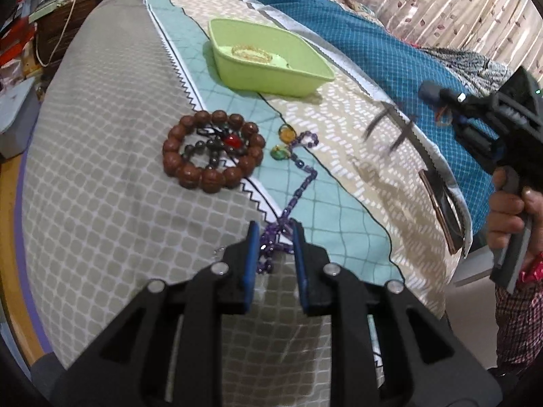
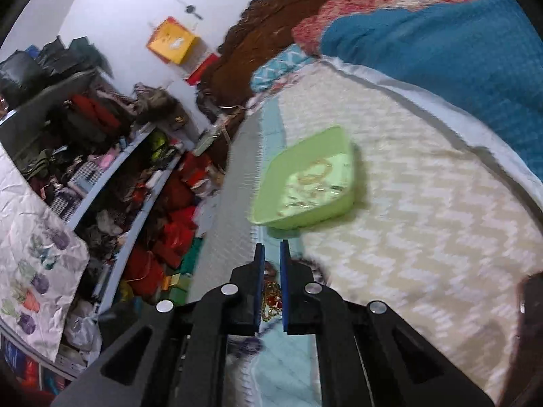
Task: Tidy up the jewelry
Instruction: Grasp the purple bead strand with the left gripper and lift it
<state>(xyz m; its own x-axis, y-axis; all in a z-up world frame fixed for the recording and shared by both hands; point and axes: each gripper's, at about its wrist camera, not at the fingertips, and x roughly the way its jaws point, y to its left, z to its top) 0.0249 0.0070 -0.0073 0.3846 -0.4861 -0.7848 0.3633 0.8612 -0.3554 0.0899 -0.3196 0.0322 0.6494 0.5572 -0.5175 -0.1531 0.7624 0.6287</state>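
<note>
The left claw (image 1: 275, 237) is clamped on the purple chain (image 1: 298, 183), whose free end trails ahead toward the tray (image 1: 271, 64), likely to lift it there. The right claw (image 2: 271, 254) is pressed together on a small gold-and-red piece (image 2: 271, 300), the tray just ahead of it.

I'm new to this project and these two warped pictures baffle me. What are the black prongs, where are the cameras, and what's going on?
There is no robot: a person holds a two-finger gripper in each hand, with a fisheye camera on each looking along its fingers. In the left picture, the left gripper is closed on a purple bead chain lying on the bed, beside a brown bead bracelet. A green tray already holds jewelry. The right gripper, pictured from its own camera, is shut on a small gold and red piece, blurred, pointing toward the tray.
</note>
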